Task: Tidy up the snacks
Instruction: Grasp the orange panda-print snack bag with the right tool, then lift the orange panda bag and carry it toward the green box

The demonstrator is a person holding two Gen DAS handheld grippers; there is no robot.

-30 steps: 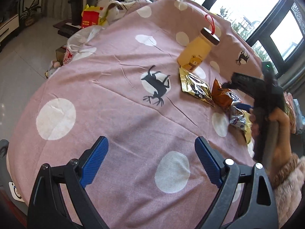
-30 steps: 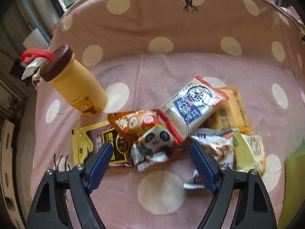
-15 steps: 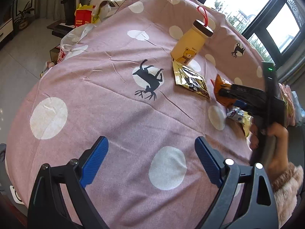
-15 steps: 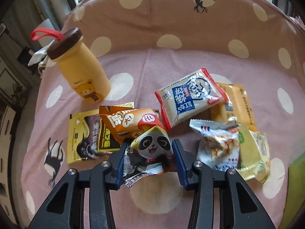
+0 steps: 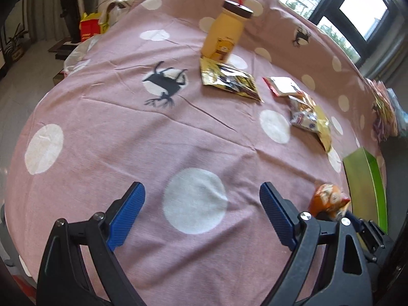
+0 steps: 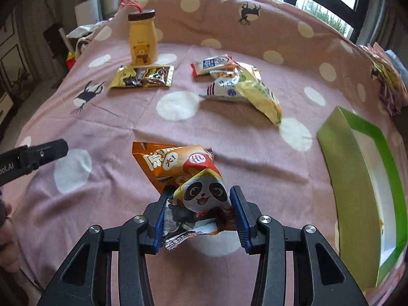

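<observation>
My right gripper is shut on a panda snack packet. An orange packet is caught with it and sticks out ahead of the jaws. Both hang above the pink dotted tablecloth. The orange packet also shows at the lower right of the left wrist view, beside the green box. My left gripper is open over a white dot, with nothing between its fingers. A gold packet and a pile of snack packets lie farther back.
A yellow bear bottle with a brown lid stands behind the gold packet. The open green box lies at the right. The left gripper reaches in from the left edge. More packets sit at the far right.
My right gripper shut on the panda packet and carried it, with the orange one, back from the pile toward the near edge beside the green box. The left gripper shifted sideways.
</observation>
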